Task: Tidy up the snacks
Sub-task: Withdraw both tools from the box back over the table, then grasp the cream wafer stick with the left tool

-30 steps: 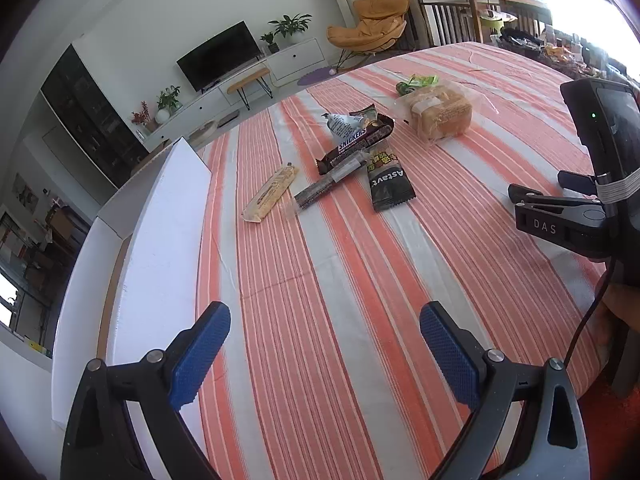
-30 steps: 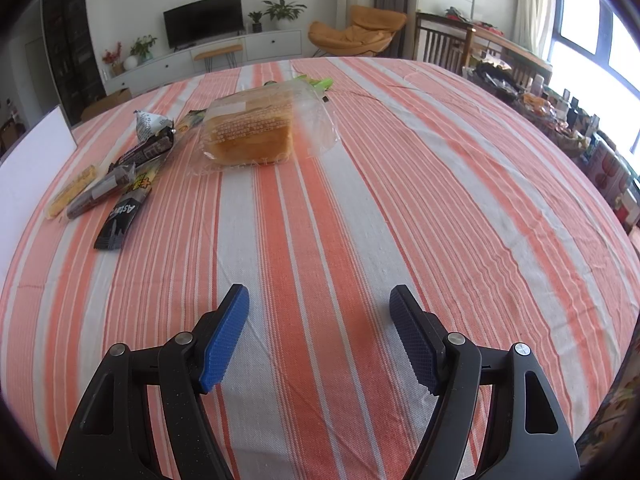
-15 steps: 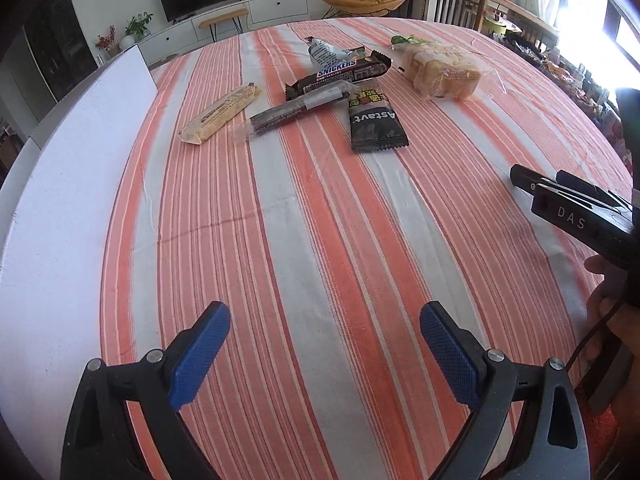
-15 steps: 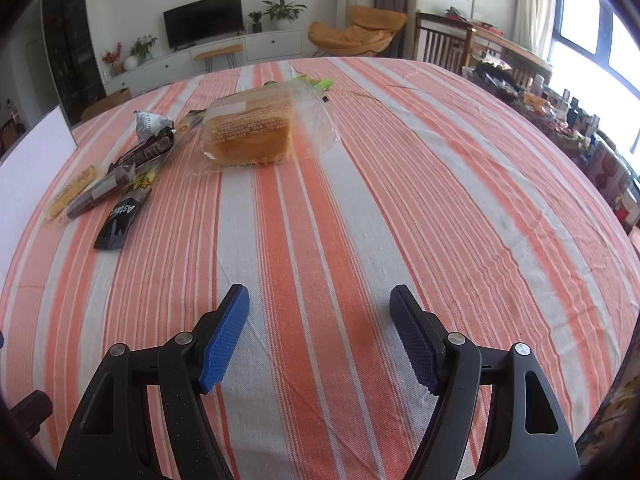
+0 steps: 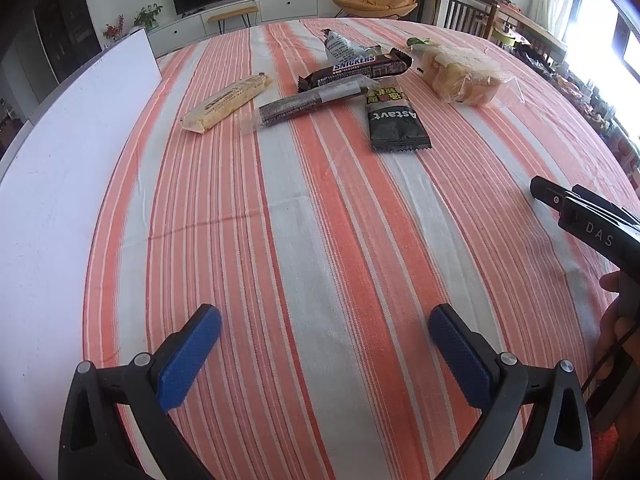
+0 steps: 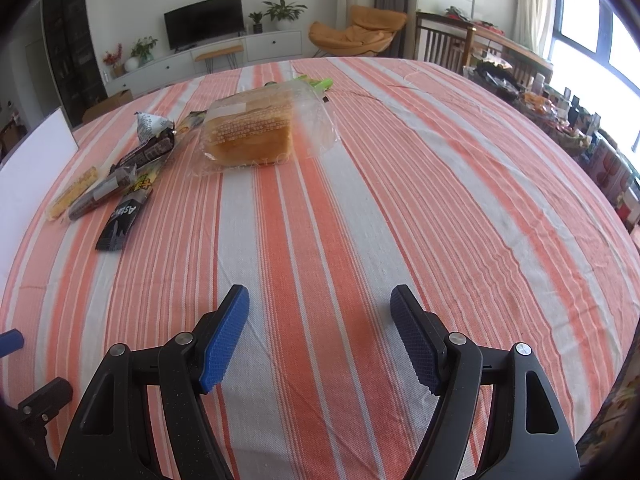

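Snacks lie in a loose group on the striped tablecloth (image 5: 320,240): a yellow wafer bar (image 5: 226,102), a long dark bar (image 5: 312,104), a Snickers bar (image 5: 356,68), a black Astavt packet (image 5: 396,120), a grey-white packet (image 5: 338,46) and bagged bread (image 5: 460,74). The bread (image 6: 250,132) and the black packet (image 6: 122,220) also show in the right wrist view. My left gripper (image 5: 324,332) is open and empty near the table's front. My right gripper (image 6: 320,320) is open and empty, to the right of the left one.
A white flat board (image 5: 60,184) lies along the table's left side. A green wrapper (image 6: 316,82) lies behind the bread. The right gripper's body (image 5: 588,224) shows at the right edge of the left view. Chairs and cluttered goods stand beyond the table's right edge.
The left gripper has swung to the right and tilted down toward the snacks, which now sit straight ahead. The right gripper has stayed still. Both stay open.
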Tool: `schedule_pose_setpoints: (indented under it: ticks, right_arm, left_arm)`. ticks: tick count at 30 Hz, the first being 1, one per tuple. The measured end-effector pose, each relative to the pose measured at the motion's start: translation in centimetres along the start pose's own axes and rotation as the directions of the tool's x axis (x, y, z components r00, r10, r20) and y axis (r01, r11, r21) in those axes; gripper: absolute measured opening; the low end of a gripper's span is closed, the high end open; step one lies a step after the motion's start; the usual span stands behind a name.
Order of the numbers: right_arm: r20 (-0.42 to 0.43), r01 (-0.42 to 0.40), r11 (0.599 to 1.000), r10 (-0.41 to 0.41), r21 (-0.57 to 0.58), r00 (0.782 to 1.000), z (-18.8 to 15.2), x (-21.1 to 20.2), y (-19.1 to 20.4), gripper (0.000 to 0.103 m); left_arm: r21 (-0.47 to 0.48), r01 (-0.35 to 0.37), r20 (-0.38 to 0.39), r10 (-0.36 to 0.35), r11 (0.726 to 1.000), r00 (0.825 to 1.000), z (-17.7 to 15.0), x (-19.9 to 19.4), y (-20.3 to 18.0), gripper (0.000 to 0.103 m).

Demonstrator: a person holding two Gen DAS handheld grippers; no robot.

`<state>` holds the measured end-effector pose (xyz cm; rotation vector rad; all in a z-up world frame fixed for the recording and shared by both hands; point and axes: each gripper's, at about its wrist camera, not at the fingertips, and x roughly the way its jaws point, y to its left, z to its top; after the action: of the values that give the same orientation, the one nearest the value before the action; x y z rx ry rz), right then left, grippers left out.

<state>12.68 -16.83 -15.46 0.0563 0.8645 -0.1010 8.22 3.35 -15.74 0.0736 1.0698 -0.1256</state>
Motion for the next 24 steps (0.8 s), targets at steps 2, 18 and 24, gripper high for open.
schedule_pose_setpoints:
  ticks: [2,18,24]
  right_arm:
    - [0.001,-0.003,1.0,0.003,0.002,1.0,0.0,0.0,0.0,0.076]
    - [0.007,-0.026,0.999,0.026,0.019,1.0,-0.1,-0.1,-0.1,0.077]
    - [0.007,-0.025,1.0,0.025,0.019,1.0,-0.1,-0.1,-0.1,0.077]
  left_arm:
    - [0.001,0.003,0.007,-0.003,1.0,1.0,0.0,0.0,0.0,0.103]
    - [0.037,0.024,-0.036,-0.023,0.999,0.999,0.9,0.3,-0.1,0.103]
    - [0.039,0.084,-0.028,-0.083,0.996,0.996,4.6,-1.2,1.4,0.103]
